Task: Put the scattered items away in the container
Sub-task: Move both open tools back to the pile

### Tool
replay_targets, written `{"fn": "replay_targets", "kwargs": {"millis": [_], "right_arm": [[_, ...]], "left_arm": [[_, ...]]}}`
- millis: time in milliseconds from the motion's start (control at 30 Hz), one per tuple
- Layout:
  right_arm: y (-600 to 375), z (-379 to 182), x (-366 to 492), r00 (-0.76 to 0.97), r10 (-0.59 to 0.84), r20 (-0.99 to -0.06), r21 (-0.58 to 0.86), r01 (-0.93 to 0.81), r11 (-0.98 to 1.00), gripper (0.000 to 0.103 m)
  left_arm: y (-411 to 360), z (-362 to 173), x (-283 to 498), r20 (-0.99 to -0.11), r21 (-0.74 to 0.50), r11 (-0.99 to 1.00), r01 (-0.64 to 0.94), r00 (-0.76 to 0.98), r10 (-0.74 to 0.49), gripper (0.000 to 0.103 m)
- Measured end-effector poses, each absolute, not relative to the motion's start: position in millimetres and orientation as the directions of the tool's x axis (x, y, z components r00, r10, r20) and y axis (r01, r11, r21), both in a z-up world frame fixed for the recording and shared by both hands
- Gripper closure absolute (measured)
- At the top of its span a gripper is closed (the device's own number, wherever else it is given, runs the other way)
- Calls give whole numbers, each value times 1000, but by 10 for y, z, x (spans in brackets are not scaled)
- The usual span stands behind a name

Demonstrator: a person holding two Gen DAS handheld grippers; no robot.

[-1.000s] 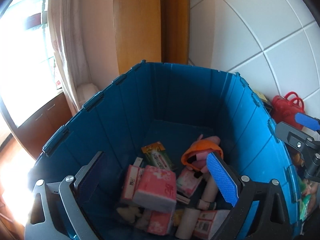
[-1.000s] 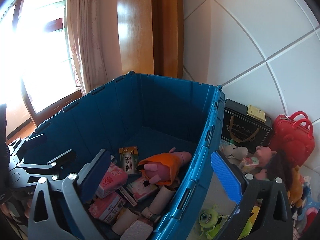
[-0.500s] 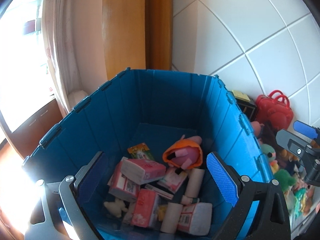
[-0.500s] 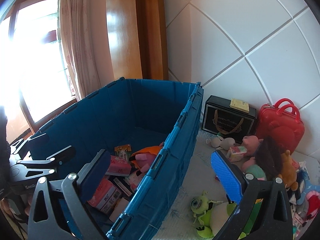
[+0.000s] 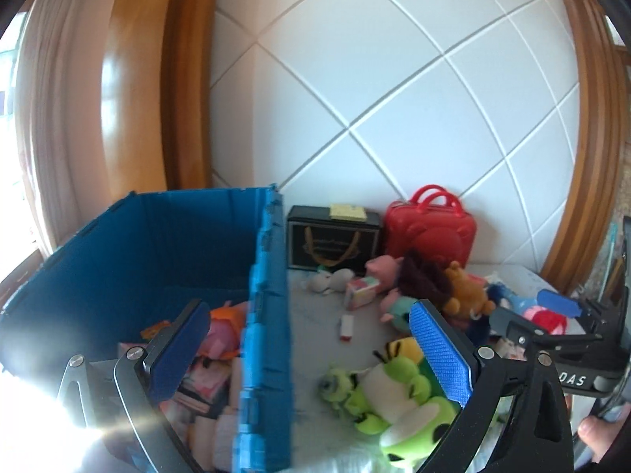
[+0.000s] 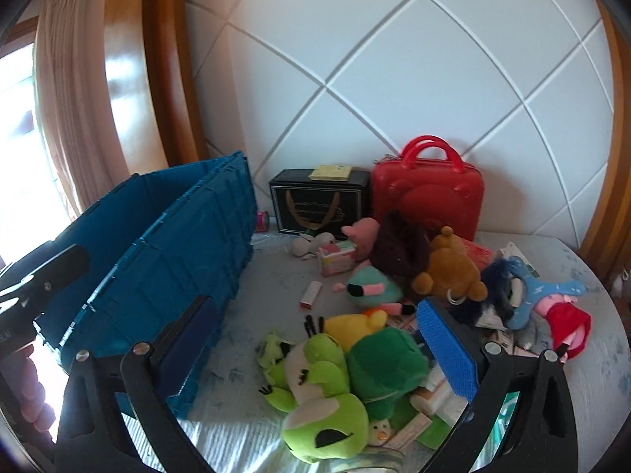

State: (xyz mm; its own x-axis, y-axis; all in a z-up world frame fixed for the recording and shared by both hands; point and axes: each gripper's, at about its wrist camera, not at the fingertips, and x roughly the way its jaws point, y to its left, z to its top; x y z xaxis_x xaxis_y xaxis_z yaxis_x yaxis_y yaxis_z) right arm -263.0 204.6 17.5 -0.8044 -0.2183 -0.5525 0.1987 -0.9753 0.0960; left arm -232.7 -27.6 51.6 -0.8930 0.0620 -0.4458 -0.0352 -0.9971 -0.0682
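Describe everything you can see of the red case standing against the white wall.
The red case looks like glossy hard plastic, shaped like a small suitcase with rounded corners and two arched red handles on top. Its front bears a raised, bear-like relief. It stands upright on the pale bedding, backed against the white quilted wall, beside the black gift box to its left. It looks closed. Plush toys are piled against its lower front, hiding the base, among them a dark brown plush.

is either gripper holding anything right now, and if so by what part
Nothing is held. The left gripper is open, with only the blue crate wall and toys seen beyond its fingers. The right gripper is open too, above the green frog plush.
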Motion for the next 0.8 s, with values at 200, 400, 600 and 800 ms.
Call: {"fn": "replay_targets", "kwargs": {"millis": [200,400,600,800], "right_arm": [[3228,-373,-2547,-775,-95,-625,88,52,-995,0],[4294,-1150,-2518,-638,-50,-769,110,-55,-992,0],[4833,-1646,-2402,-533,-38,-845,101,-90,-991,0],[4969,-1947,-2276,-480,-12,-877,72,-106,-992,0]], "left_arm": [[825,-226,-2478,-580,-126,-973,-191,-782,228,1],[1740,-1165,-2553,-788,-50,-985,-163,-600,140,1],[2141,-1671,-2493,-850,25,-984,-178,-521,73,1],[1963,-1971,-2453,-871,65,-981,-182,-489,33,1]]}}
